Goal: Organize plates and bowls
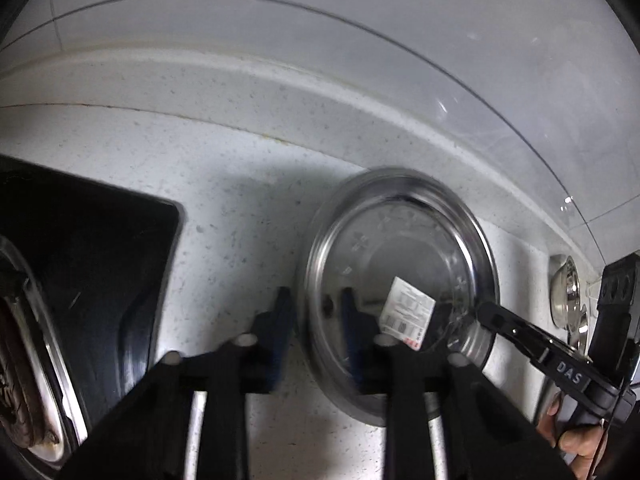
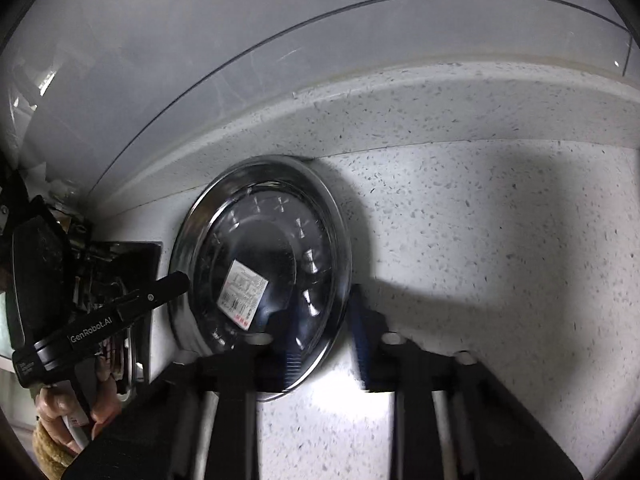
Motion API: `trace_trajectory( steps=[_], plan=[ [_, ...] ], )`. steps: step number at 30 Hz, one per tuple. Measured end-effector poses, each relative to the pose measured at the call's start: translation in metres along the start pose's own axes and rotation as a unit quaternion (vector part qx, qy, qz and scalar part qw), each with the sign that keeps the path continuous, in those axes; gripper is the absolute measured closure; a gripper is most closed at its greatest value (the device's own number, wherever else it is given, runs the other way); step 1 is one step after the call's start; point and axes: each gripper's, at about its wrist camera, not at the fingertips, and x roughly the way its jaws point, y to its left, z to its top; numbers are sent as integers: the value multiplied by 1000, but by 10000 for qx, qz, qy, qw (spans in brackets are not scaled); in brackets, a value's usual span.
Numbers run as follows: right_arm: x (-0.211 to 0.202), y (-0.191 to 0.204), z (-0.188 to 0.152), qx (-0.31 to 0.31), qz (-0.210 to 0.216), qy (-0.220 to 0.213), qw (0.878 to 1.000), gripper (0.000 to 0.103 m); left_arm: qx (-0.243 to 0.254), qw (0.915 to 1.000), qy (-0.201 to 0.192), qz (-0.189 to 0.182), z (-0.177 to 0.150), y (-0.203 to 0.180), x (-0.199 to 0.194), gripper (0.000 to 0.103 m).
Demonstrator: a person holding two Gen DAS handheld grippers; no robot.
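Observation:
A round steel plate (image 1: 400,280) lies on the speckled white counter with a clear glass bowl nested in it; the bowl carries a white barcode label (image 1: 406,316). My left gripper (image 1: 316,312) is open, its jaws straddling the plate's left rim. My right gripper (image 2: 326,320) is open, its jaws straddling the right rim of the same plate (image 2: 260,272). The label also shows in the right wrist view (image 2: 242,292). Each gripper shows in the other's view: the right one (image 1: 488,316), the left one (image 2: 176,284).
A black cooktop (image 1: 92,264) with a steel-rimmed burner (image 1: 28,360) lies left of the plate. A raised counter ledge and a glass splash panel (image 1: 360,80) stand close behind. Steel dishes (image 1: 568,296) sit at the right. Bare counter (image 2: 500,260) spreads right.

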Motion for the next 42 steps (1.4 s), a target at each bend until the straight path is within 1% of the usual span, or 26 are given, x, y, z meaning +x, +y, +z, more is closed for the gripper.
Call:
trace_trajectory(
  steps=[2,4,6,8,10,11,13,14,17,19,20,21,22,23,24,25,26,28,29,31,32,34,35,39,42],
  plan=[
    [-1,2,0,-57,-50,-25,10000,94,-23,10000,0,-1,0,4,0,95],
    [-3,5,-2,-108,-179,-44,9998,94,-118,9998,-77,-136,-3,8,-8,96],
    [-16,10,-7,-147,-121,-157,9997,94,-59,9996,-218,-181,-8,5,-27,96],
    [-33,20,-11,-230,-160,-253,9993,94,22,9990,-359,-250,-15,-1,-56,95],
    [-61,32,-18,-319,-116,-399,9986,94,80,9981,-506,-357,-25,-8,-89,96],
    [-83,40,-24,-383,-76,-500,9980,94,139,9972,-590,-430,-31,-12,-109,96],
    [-114,50,-34,-480,-33,-643,9968,94,256,9959,-702,-512,-47,-23,-146,95],
    [-137,59,-45,-569,-21,-747,9956,94,356,9949,-776,-543,-58,-30,-169,95],
    [-186,74,-74,-726,-29,-941,9929,94,542,9925,-911,-610,-91,-53,-217,95],
    [-220,81,-99,-809,-3,-1084,9908,94,640,9910,-949,-702,-113,-62,-240,95],
    [-236,82,-110,-829,22,-1139,9900,93,692,9902,-940,-773,-130,-66,-254,95],
    [-252,83,-126,-851,48,-1185,9893,93,744,9896,-928,-809,-140,-72,-260,95],
    [-265,84,-143,-860,49,-1201,9890,93,798,9890,-904,-856,-158,-74,-267,95],
    [-271,85,-152,-862,45,-1204,9890,93,821,9889,-871,-879,-169,-78,-270,95],
    [-280,83,-169,-874,44,-1193,9890,93,853,9888,-811,-920,-184,-80,-273,95],
    [-288,76,-180,-875,39,-1172,9892,93,866,9888,-757,-955,-198,-80,-273,95],
    [-292,73,-199,-894,13,-1120,9897,93,883,9891,-657,-975,-219,-83,-270,95],
    [-300,53,-221,-889,18,-1008,9909,93,852,9903,-441,-1004,-246,-79,-259,95],
    [-294,45,-238,-848,16,-899,9923,93,813,9910,-251,-1035,-264,-77,-246,95],
    [-285,28,-255,-723,31,-758,9945,93,791,9914,-50,-1037,-283,-73,-227,95],
    [-276,19,-267,-625,90,-661,9958,93,695,9921,132,-1040,-297,-70,-212,95],
    [-258,2,-283,-430,169,-497,9977,93,663,9929,333,-926,-315,-65,-186,94],
    [-246,-11,-293,-339,152,-365,9986,93,663,9936,369,-837,-320,-63,-175,94],
    [-205,-41,-306,-4,178,1,9998,93,667,9946,503,-622,-330,-64,-138,95],
    [-187,-60,-310,158,120,129,9997,93,700,9946,552,-526,-335,-70,-119,95]
  ],
)
